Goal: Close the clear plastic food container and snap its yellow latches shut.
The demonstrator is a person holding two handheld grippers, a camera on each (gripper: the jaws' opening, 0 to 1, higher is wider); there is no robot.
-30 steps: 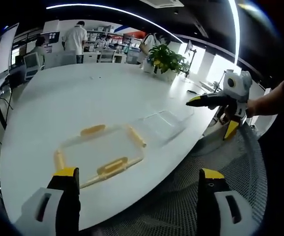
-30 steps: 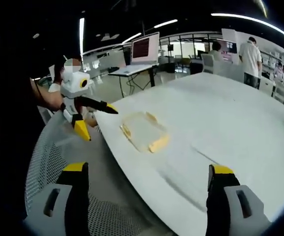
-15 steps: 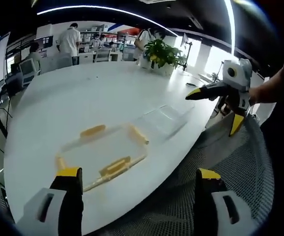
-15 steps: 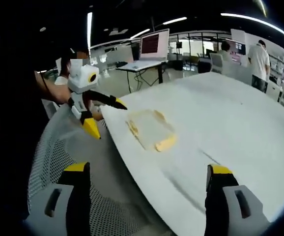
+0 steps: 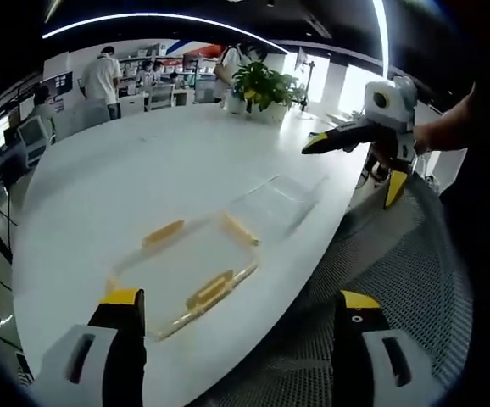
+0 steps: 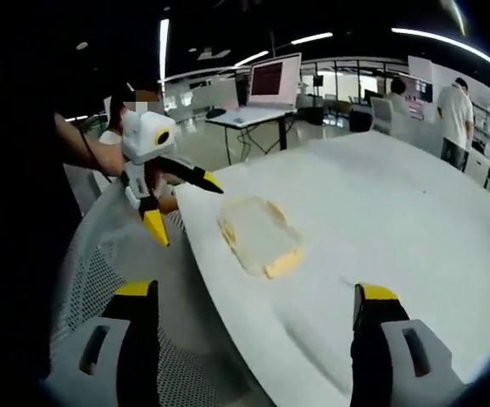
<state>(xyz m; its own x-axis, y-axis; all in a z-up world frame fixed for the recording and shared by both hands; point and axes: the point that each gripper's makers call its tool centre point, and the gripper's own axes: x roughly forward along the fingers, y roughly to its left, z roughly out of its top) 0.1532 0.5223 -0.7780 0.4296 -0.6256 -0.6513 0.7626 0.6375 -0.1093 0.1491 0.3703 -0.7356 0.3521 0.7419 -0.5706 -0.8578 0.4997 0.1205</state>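
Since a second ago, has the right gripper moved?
Yes. In the left gripper view, the right gripper has come in over the table edge, nearer the plant.

Ceiling strip lights and far windows are lighting the room brightly; windows are blowing out. White table is glaring, washing out detail. Fisheye is bending edges hard, periphery going dark. Slight softness throughout both views.
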